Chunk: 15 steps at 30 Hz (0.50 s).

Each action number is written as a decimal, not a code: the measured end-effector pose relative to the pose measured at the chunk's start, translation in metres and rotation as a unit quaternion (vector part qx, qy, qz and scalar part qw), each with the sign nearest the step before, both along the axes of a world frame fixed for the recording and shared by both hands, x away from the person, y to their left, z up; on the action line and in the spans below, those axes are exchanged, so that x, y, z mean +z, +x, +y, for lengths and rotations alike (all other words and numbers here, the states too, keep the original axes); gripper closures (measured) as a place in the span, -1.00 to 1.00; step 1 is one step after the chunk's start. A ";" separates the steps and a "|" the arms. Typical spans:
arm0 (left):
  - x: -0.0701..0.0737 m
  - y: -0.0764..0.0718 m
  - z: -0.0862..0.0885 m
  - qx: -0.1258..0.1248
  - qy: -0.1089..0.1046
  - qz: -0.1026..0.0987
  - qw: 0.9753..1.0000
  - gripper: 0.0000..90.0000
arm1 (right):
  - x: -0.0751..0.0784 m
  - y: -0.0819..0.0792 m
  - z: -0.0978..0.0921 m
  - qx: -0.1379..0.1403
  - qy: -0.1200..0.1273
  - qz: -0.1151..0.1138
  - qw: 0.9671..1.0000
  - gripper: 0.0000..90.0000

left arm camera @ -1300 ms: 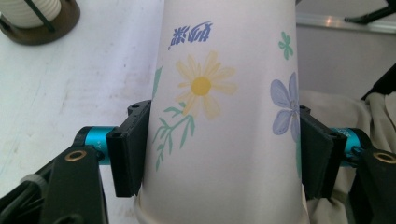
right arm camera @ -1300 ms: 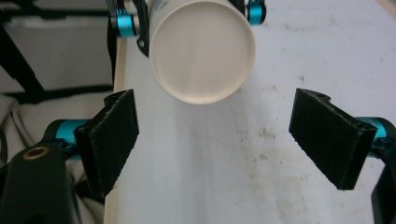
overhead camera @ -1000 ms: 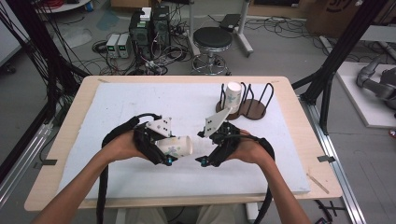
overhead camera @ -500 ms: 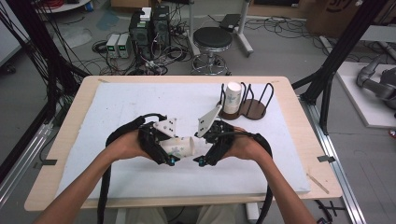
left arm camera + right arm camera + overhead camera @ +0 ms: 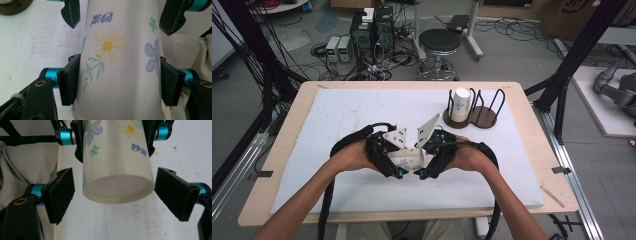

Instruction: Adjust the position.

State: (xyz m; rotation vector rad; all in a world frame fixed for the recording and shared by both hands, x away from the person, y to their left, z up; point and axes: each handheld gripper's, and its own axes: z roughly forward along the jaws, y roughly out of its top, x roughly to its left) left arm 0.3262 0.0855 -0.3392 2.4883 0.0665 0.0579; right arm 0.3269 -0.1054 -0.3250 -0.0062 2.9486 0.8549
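Paper cup [image 5: 117,62] lying sideways above the white mat [image 5: 337,120], toward the person from the wooden rack [image 5: 477,117]. Left gripper [image 5: 117,77] clamped on its sides. Right gripper [image 5: 113,195] spread wide around its base, not touching.

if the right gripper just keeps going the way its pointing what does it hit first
Most likely the paper cup: its closed base faces the right gripper, between its open jaws. The left gripper clamps the cup just behind.

A paper cup [image 5: 408,159] lies between the left tool [image 5: 398,172] and right tool [image 5: 418,173], before the rack [image 5: 476,119].
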 end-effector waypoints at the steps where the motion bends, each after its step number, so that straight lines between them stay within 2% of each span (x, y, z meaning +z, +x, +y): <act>1: 0.000 0.000 0.000 0.000 -0.001 -0.001 1.000 -0.34 | 0.000 0.000 0.001 0.006 -0.001 0.002 1.000 -0.44; 4: -0.001 -0.001 -0.001 -0.004 0.001 -0.005 1.000 -0.34 | 0.000 -0.001 0.004 0.007 -0.005 0.000 1.000 -0.23; 15: -0.002 0.000 0.000 -0.007 -0.003 -0.004 1.000 -0.34 | 0.000 0.001 0.004 0.002 -0.009 0.004 1.000 -0.17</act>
